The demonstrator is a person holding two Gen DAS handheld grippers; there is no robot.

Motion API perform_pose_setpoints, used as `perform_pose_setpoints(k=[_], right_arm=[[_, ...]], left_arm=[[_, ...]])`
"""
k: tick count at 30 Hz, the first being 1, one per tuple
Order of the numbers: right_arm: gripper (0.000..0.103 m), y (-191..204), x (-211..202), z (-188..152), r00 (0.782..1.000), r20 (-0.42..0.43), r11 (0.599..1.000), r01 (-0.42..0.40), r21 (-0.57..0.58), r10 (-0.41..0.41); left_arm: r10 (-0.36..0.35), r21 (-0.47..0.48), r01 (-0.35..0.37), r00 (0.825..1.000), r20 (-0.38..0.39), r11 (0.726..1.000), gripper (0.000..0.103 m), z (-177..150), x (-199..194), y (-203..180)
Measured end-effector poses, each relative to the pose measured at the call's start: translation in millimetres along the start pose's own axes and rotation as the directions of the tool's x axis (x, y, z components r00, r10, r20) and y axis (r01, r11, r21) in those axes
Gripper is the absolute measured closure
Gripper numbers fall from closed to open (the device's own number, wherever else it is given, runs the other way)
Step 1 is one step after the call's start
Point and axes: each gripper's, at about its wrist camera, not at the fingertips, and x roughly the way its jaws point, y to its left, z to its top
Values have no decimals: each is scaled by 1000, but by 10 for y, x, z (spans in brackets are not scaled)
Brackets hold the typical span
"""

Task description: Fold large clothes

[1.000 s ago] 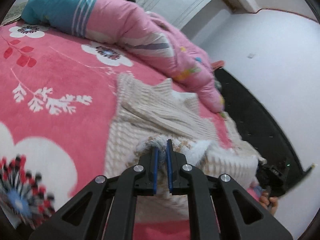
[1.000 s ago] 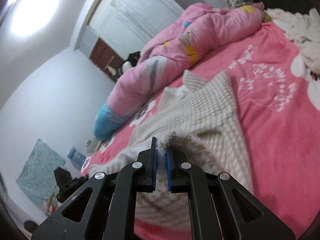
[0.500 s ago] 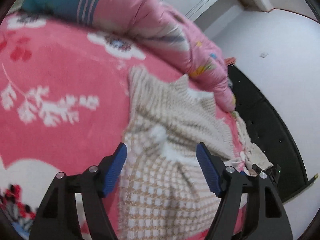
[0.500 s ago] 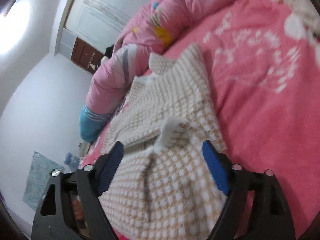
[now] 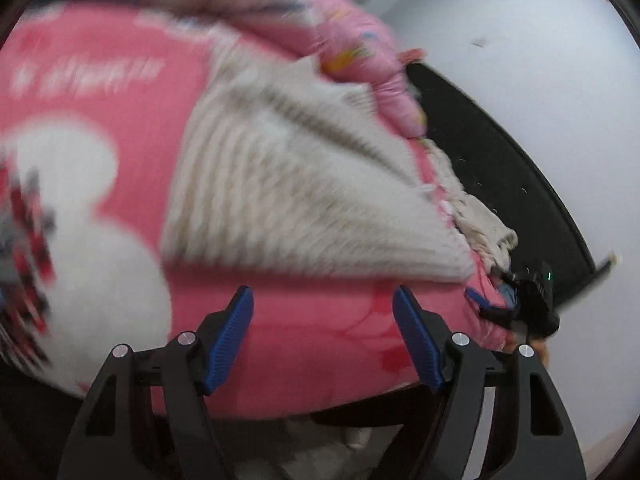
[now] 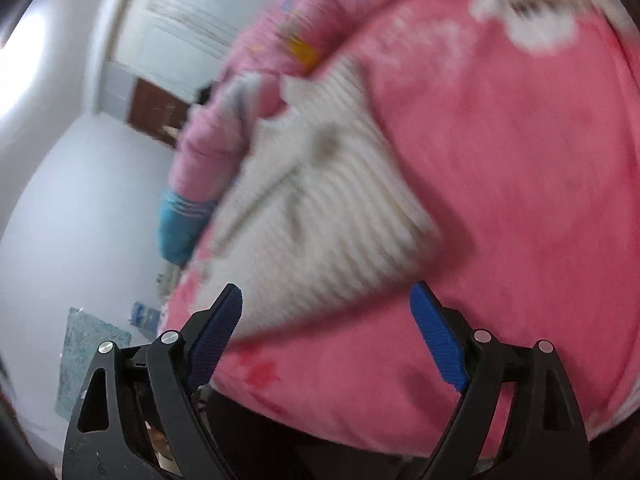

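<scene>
Lying folded on pink blanket (image 5: 132,92): checked sweater (image 5: 288,200) (both grippers empty)

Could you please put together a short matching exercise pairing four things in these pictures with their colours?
Things:
1. sweater
2. bedspread
3. headboard
4. pads of the left tongs

Colours:
A. black
B. blue
C. cream with beige checks
D. pink with white flowers

Pairs: 1-C, 2-D, 3-A, 4-B
</scene>
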Motion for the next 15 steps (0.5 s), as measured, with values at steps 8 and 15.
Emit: perform_pose_setpoints(k=[8,15], right_arm=[[49,-21,279,334,999,53,999,-8,40,6],[80,315,186,403,986,153,994,81,-78,-68]], left_arm=[[11,-197,26,983,185,980,38,178,71,334],[281,-8,-288,929,240,958,91,376,95,-77]])
